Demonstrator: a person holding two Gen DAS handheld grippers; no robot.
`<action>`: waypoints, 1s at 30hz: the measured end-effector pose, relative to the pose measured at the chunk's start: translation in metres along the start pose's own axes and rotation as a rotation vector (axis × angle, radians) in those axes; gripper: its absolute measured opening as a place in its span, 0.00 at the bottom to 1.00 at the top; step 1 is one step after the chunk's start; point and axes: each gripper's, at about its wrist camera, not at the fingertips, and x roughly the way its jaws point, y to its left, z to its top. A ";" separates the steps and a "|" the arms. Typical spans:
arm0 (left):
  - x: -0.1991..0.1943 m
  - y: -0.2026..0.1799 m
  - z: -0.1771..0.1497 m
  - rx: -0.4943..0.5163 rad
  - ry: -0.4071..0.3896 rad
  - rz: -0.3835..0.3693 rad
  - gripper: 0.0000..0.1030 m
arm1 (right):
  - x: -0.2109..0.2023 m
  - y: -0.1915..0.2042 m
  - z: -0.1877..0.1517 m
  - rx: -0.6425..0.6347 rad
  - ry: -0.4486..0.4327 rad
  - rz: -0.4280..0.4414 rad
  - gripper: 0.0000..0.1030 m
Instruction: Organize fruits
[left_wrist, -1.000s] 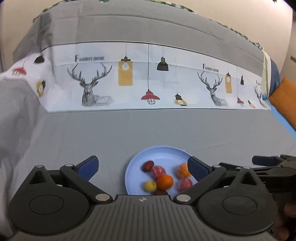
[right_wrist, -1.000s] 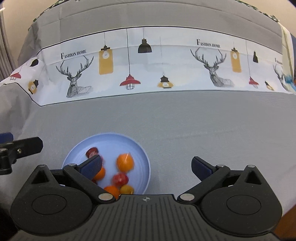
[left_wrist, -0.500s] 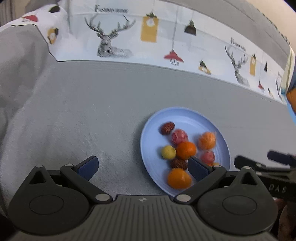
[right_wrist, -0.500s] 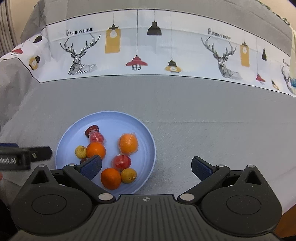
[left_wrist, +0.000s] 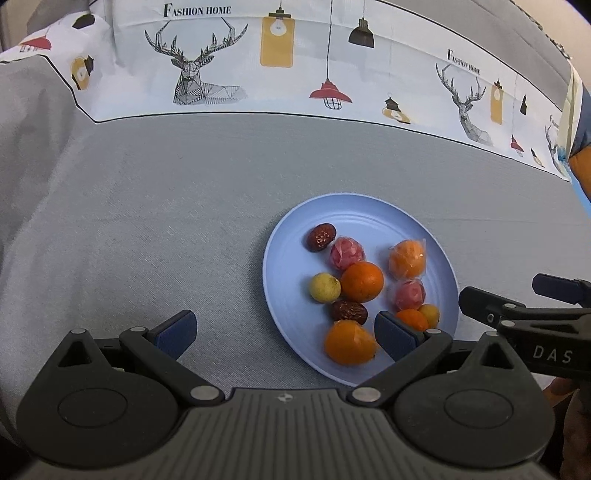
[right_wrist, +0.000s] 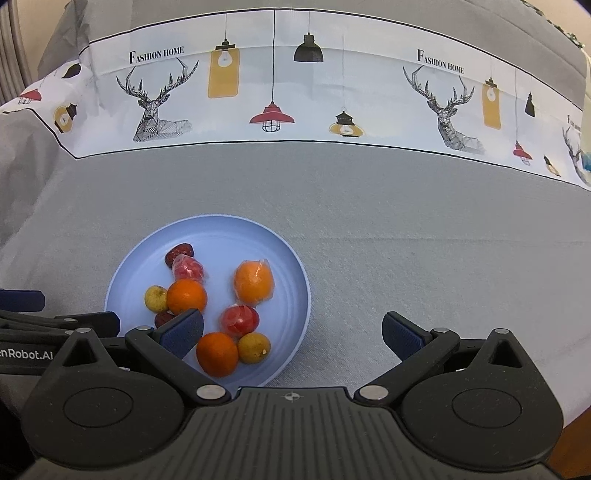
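Your left gripper (left_wrist: 283, 334) and right gripper (right_wrist: 293, 332): fingers spread wide, holding nothing. Blue plate (left_wrist: 373, 214) of oranges, red dates and wrapped fruits: on grey cloth (left_wrist: 166, 221), between both grippers, near you.

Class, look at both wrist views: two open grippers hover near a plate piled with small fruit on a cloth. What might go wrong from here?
1. The fruits sit crowded on the pale blue round plate; fingers closing on the bare orange would likely nudge the small yellow fruit touching it.
2. The plastic-wrapped orange may slip in a grip.
3. The left gripper and right gripper flank the same plate and might collide.
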 end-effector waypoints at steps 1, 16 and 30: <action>0.000 0.000 0.000 0.001 0.001 -0.001 0.99 | 0.000 0.000 0.000 -0.001 0.001 -0.001 0.99; 0.000 -0.004 -0.001 0.011 0.004 -0.011 0.99 | 0.002 -0.001 0.000 0.002 0.018 -0.011 0.99; 0.001 -0.006 0.001 0.020 0.007 -0.027 0.99 | 0.005 -0.001 0.000 0.000 0.036 -0.024 0.99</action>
